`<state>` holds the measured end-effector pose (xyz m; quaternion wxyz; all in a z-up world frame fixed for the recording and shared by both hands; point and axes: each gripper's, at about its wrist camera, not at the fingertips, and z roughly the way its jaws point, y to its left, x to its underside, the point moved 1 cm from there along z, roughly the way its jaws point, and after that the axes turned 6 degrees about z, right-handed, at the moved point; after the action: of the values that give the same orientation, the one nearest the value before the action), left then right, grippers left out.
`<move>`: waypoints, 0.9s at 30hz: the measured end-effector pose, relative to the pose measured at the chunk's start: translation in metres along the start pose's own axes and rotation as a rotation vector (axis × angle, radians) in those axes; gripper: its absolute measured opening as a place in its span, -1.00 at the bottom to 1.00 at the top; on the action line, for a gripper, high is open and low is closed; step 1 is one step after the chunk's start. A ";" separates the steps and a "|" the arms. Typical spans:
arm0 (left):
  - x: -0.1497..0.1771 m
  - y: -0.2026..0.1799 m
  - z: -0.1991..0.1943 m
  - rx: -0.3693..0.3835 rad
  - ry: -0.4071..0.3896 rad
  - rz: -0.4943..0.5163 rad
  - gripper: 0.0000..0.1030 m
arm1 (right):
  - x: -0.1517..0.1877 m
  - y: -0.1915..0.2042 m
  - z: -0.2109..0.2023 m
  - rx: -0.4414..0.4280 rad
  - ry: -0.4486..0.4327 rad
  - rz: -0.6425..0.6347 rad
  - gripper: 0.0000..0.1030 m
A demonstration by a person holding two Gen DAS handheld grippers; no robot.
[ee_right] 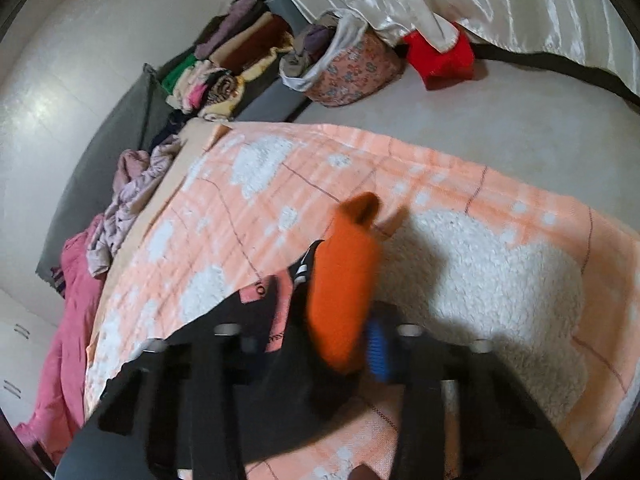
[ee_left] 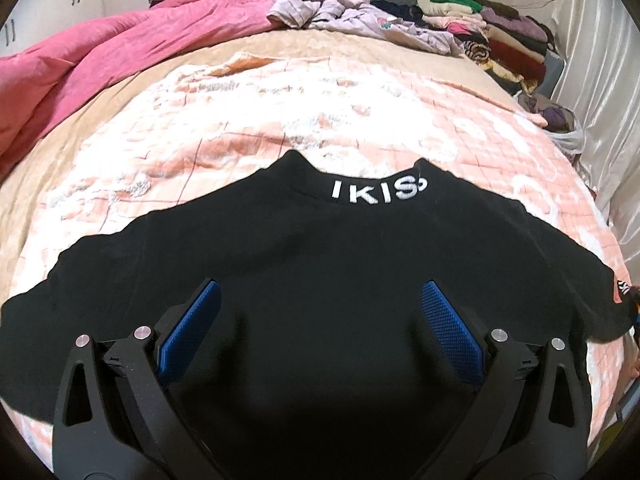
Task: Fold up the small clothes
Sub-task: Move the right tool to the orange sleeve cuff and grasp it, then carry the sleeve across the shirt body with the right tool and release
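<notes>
Black sweater (ee_left: 320,248) spread flat, orange cuff (ee_right: 344,280)

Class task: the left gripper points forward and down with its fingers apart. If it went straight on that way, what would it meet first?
Most likely the black top spread flat on the blanket; the left gripper hovers open right above it.
</notes>
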<state>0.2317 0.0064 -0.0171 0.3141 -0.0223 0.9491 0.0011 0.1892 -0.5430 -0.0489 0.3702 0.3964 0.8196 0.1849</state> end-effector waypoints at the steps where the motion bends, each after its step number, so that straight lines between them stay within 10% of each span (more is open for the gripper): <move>1: 0.001 0.000 -0.001 0.001 -0.006 0.004 0.83 | 0.001 0.004 -0.005 -0.020 -0.016 -0.019 -0.60; 13: 0.011 0.032 -0.022 0.001 -0.050 -0.021 0.83 | 0.036 0.099 -0.053 -0.185 -0.086 -0.225 -0.67; 27: 0.026 0.066 -0.040 0.033 -0.039 -0.054 0.83 | 0.122 0.230 -0.069 -0.417 0.029 -0.417 -0.69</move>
<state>0.1842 0.0708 -0.0008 0.3330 -0.0429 0.9417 -0.0225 0.2053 -0.3059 0.0774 0.4621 0.1320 0.8327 0.2749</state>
